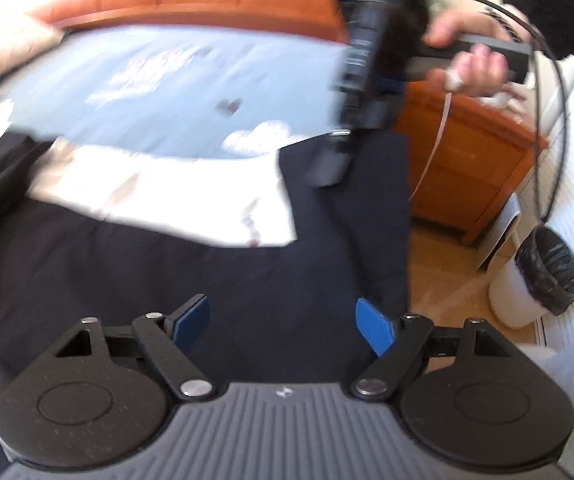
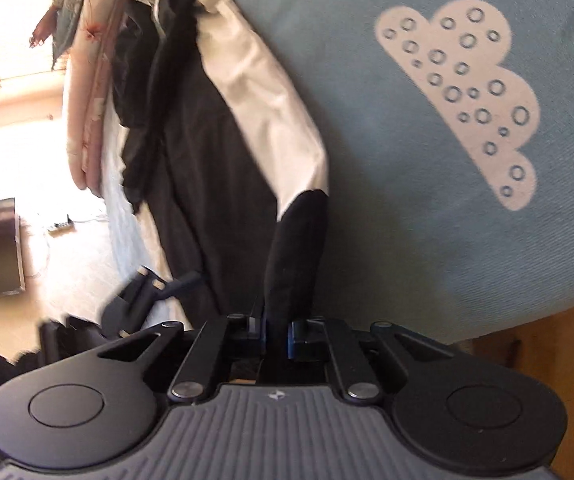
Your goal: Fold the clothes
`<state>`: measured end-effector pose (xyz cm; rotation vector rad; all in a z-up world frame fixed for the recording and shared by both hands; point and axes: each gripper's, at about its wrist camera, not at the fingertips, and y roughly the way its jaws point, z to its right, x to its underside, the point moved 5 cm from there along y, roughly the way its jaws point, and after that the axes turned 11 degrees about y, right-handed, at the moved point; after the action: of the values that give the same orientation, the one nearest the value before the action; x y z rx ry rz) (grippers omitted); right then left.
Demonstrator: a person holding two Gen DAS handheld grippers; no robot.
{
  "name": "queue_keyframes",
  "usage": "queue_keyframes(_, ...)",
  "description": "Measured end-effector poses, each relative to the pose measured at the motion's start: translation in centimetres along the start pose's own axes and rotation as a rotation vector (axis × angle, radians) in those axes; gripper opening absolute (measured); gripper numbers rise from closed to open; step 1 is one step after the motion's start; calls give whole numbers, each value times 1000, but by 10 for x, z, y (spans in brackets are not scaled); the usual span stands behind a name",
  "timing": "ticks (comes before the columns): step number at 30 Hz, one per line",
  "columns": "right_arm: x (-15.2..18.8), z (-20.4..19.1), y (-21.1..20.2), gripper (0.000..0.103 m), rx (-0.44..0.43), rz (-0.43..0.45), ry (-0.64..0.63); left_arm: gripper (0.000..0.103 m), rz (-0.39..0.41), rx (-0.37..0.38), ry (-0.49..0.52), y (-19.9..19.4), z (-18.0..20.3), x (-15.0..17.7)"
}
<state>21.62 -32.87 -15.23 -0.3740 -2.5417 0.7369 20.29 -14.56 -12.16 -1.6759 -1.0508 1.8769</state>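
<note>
Bed: the bed (image 2: 427, 208), under a blue cloud-print sheet, is carrying the whole job and is running on ahead of both pairs of jaws.
Garment: a black top (image 1: 191, 272) with white sleeves is lying spread on the sheet; its body is sitting directly ahead of and beneath the left jaws.
Sleeve: the white sleeve (image 2: 263, 92) is stretching straight away from the right jaws, long axis in line with them, ending in a black cuff (image 2: 297, 248).
Right gripper: the right gripper (image 2: 276, 340) is pinching that cuff, jaws pressed together on the cloth, and is lifting it off the sheet.
Left gripper: the left gripper (image 1: 283, 326) is hovering over the dark body with jaws spread and nothing between them.
Key relation: the right hand (image 1: 471, 68) is the one holding the sleeve end, so the fold probably depends on carrying the cuff across toward the body that is lying under the left jaws.
In the way: nothing is lying on the cloth between cuff and body; a pink quilt (image 2: 87, 92) is sitting beyond the far side of the garment.
Off the bed: a wooden nightstand (image 1: 463, 176) and a lined bin (image 1: 543, 280) are standing to the right of the left jaws, well clear.
</note>
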Motion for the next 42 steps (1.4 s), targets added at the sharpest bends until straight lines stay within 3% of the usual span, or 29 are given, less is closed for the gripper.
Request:
queue_keyframes(4, 0, -25, -7, 10, -14, 7, -39, 82, 72, 11, -21, 5, 20, -16)
queue_keyframes(7, -2, -37, -10, 10, -6, 1, -68, 86, 74, -47, -16, 8, 31, -17)
queue_keyframes(12, -3, -46, -10, 10, -27, 5, -62, 86, -9, -235, 178, 21, 52, 5)
queue_keyframes(15, -1, -48, -3, 10, -20, 20, -50, 85, -67, -313, 212, 20, 50, 22)
queue_keyframes(17, 0, -45, -3, 10, -4, 31, -42, 82, -66, -357, 186, 9, 45, 28)
queue_keyframes(22, -1, -26, -3, 17, 57, 77, 18, 58, -56, -375, 105, -6, 32, 28)
queue_keyframes(25, 0, -18, -13, 28, 197, 155, 12, 58, -60, -359, 55, -8, 22, 26)
queue_keyframes(27, 8, -31, -26, 30, 335, 245, -108, 58, -65, -361, 43, -9, 18, 27)
queue_keyframes(28, 12, -40, -34, 35, 408, 294, -182, 58, -65, -361, 37, -10, 17, 27)
queue_keyframes(30, 30, -72, -40, 45, 503, 356, -429, 59, -66, -358, 24, -10, 14, 28)
queue_keyframes(32, 62, -107, -22, 69, 524, 300, -729, 60, -63, -352, 25, -11, 11, 27)
queue_keyframes(34, 94, -121, 11, 69, 561, 173, -999, 61, -60, -342, 31, -11, 10, 27)
queue_keyframes(37, 132, -112, 64, 69, 656, 24, -1323, 62, -60, -322, 22, -10, 4, 28)
queue_keyframes(40, 150, -87, 98, 69, 731, -50, -1532, 62, -59, -304, 10, -10, -1, 29)
queue_keyframes(42, 158, -74, 114, 69, 799, -36, -1697, 62, -54, -298, 8, -10, -2, 30)
